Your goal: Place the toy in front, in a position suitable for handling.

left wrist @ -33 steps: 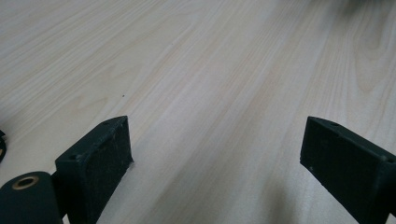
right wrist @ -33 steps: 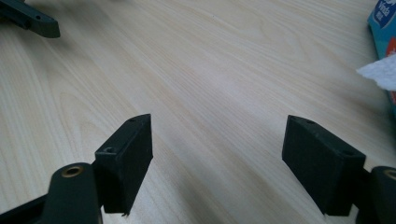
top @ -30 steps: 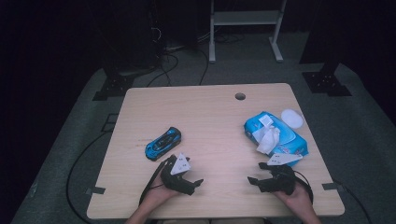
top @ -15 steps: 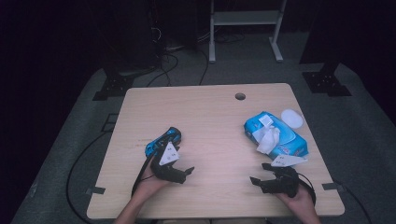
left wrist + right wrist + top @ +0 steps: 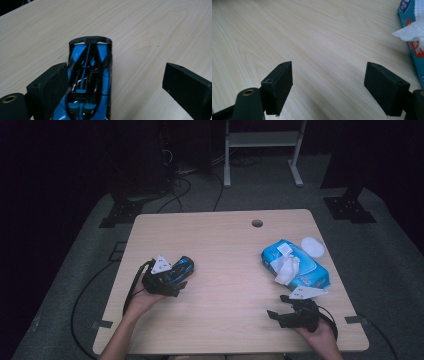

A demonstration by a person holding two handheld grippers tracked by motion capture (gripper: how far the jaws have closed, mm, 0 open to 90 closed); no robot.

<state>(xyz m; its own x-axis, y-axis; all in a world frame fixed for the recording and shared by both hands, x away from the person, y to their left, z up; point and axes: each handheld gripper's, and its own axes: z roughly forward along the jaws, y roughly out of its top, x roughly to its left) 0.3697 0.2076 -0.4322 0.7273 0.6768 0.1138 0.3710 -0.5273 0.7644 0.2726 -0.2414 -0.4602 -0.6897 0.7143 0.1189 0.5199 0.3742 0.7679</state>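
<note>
My left claw [image 5: 176, 282] is spread around the blue toy car [image 5: 88, 80] on the surface [image 5: 225, 250], one jaw touching its side and the other well apart, so closing now could shove the car sideways or twist it instead of pinching it squarely. My right claw [image 5: 280, 316] hangs spread and empty, near the wipes pack [image 5: 295, 265]. The high view hides that uneven gap; the left gripper view shows it plainly.

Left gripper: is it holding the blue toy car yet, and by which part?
Not yet. The left gripper is open around the blue toy car: one jaw lies against the car's side, the other stands well clear. The right gripper is open over bare table.
</note>
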